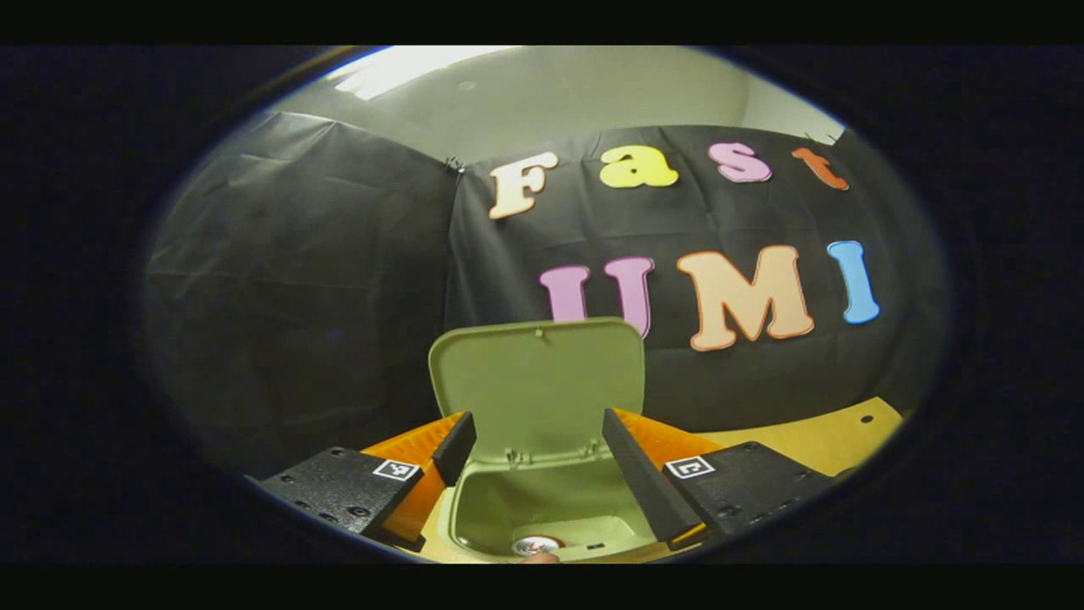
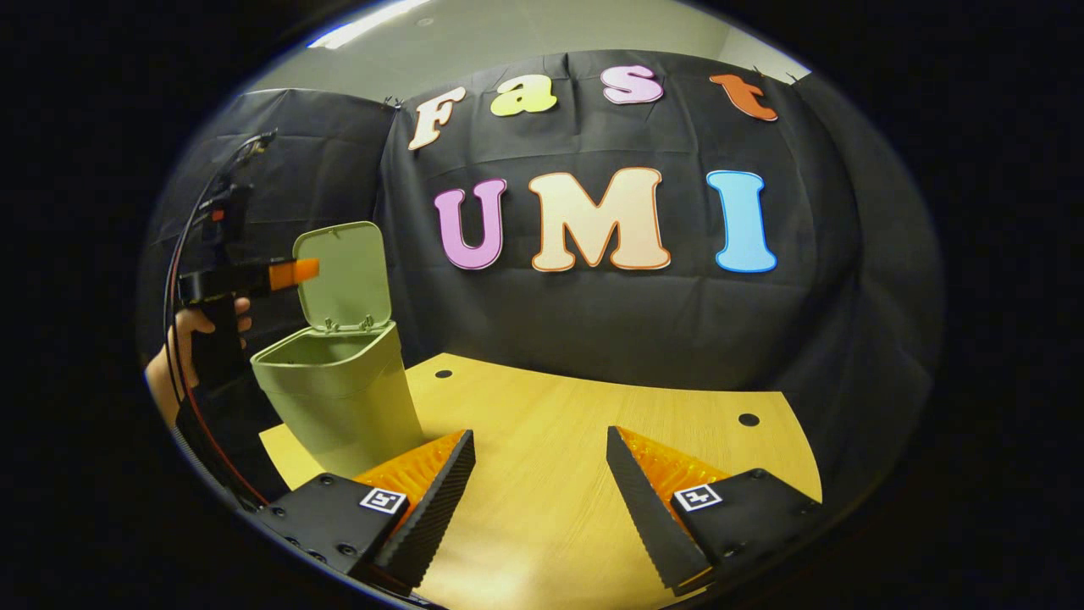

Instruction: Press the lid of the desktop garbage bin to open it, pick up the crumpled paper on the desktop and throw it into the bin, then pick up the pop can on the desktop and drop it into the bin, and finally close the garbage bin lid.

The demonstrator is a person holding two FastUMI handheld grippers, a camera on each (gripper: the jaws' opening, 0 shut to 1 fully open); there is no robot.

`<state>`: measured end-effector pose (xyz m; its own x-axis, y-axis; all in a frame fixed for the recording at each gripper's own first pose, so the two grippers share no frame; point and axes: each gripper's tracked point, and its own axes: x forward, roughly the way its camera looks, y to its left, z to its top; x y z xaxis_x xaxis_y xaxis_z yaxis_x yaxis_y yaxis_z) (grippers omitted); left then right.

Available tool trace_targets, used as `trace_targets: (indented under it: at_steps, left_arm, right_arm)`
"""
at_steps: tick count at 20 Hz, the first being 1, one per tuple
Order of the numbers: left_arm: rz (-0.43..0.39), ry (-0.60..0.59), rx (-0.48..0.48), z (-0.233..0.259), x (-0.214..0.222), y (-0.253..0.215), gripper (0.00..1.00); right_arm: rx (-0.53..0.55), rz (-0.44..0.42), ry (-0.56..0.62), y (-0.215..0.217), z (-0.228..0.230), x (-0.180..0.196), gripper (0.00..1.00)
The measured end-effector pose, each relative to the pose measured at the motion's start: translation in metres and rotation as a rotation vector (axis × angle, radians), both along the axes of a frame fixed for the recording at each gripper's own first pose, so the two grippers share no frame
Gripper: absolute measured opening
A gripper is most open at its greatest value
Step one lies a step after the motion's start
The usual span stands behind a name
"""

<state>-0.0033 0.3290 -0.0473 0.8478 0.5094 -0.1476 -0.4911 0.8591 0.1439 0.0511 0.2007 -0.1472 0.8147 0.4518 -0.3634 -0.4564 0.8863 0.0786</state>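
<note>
The green desktop bin (image 1: pixel 542 508) stands right under my left gripper (image 1: pixel 539 462), its lid (image 1: pixel 539 381) tipped up and back. Down inside the bin lies the pop can (image 1: pixel 536 545), its top end showing. My left gripper is open above the bin's mouth with nothing between its fingers. In the right gripper view the same bin (image 2: pixel 343 398) stands at the left of the wooden table (image 2: pixel 576 440), lid (image 2: pixel 345 275) upright, and the left gripper (image 2: pixel 288 273) hovers above it, held by a hand (image 2: pixel 190 335). My right gripper (image 2: pixel 540 487) is open over bare tabletop.
The wooden table (image 1: pixel 813 436) runs to the right of the bin and has small round holes (image 2: pixel 749 419) near its far edge. Black cloth walls close in behind and at the sides. A cable (image 2: pixel 182 254) hangs from the left gripper.
</note>
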Motion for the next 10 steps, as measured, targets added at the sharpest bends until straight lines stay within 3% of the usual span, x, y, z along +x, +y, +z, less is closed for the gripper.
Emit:
trace_targets:
  at_steps: [3,5,10]
  left_arm:
    - [-0.05,-0.048,0.034,0.035,0.028,0.011,0.87]
    - [-0.086,-0.082,0.03,0.047,0.046,0.018,0.9]
    - [-0.098,-0.067,-0.008,0.044,0.08,0.049,0.93]
  right_arm:
    - [-0.001,-0.034,-0.02,0.015,0.004,-0.002,1.0]
    - [-0.007,-0.064,-0.04,0.022,0.008,-0.002,1.0]
    - [0.01,-0.168,-0.041,0.026,0.005,-0.006,0.98]
